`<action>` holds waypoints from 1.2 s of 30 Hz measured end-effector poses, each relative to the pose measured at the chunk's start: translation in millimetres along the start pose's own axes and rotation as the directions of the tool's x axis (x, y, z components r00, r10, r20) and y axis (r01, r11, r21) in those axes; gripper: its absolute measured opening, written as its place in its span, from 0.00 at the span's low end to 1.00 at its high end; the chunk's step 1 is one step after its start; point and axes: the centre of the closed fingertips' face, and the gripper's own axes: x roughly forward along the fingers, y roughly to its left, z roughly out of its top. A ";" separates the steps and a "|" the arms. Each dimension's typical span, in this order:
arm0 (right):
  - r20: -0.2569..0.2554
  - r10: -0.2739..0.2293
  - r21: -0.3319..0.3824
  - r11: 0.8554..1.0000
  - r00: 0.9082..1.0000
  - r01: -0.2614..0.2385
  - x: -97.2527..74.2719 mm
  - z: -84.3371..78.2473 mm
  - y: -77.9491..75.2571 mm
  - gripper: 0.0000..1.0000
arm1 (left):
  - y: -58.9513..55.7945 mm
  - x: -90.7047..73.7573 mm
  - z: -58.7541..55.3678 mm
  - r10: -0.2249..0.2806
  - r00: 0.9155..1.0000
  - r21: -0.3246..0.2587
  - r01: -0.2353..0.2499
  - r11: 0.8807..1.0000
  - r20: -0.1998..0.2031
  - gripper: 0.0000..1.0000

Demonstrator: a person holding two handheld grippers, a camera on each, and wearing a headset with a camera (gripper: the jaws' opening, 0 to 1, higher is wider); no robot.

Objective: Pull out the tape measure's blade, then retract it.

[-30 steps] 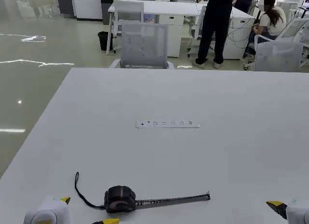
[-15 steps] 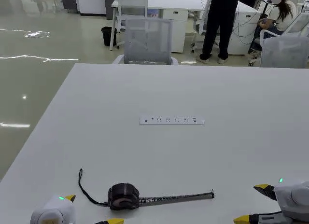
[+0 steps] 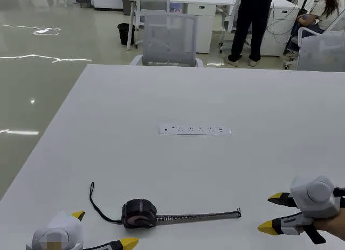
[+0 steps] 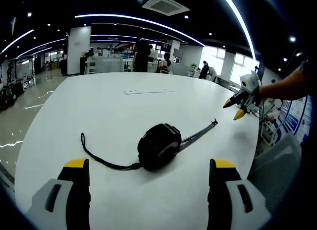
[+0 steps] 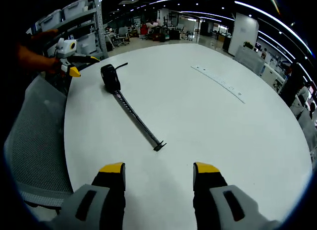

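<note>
A black tape measure (image 3: 139, 213) lies on the white table (image 3: 205, 99) near its front edge, its blade (image 3: 199, 215) pulled out to the right and ending in a hook (image 3: 237, 213). A black wrist cord (image 3: 97, 201) trails left of the case. My left gripper (image 3: 105, 230) stands open just in front of the case (image 4: 159, 145), touching nothing. My right gripper (image 3: 274, 212) is open too, to the right of the hook (image 5: 159, 146) and apart from it. The blade (image 5: 133, 116) runs from the case (image 5: 110, 76) toward the right gripper.
A white power strip (image 3: 194, 130) lies in the table's middle. Beyond the far edge stands a mesh chair (image 3: 168, 40). Further back are desks, a standing person (image 3: 252, 23) and a seated person (image 3: 318, 13).
My right gripper has come up and in from the bottom right corner toward the blade's hook. The head view has tipped slightly. The tape measure has stayed put.
</note>
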 end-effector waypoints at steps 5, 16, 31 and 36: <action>-0.044 0.043 -0.071 0.996 0.998 -0.046 13.8 8.4 -2.5 0.48 | 3.4 -0.8 -0.3 -0.003 1.000 -0.005 0.003 1.000 0.000 0.99; -0.161 0.097 -0.166 0.978 0.982 -0.123 44.5 16.0 -13.7 0.33 | 7.9 -2.0 -2.7 0.002 1.000 -0.008 -0.002 1.000 -0.005 0.99; -0.293 0.178 -0.201 0.949 0.939 -0.243 72.8 11.8 -7.9 0.22 | 18.0 -3.0 -3.5 0.023 1.000 -0.031 -0.023 0.999 0.002 0.99; -0.335 0.202 -0.225 0.931 0.920 -0.287 71.7 9.8 -3.7 0.20 | 19.6 -3.7 -6.1 0.024 1.000 -0.033 -0.024 0.999 -0.001 0.99</action>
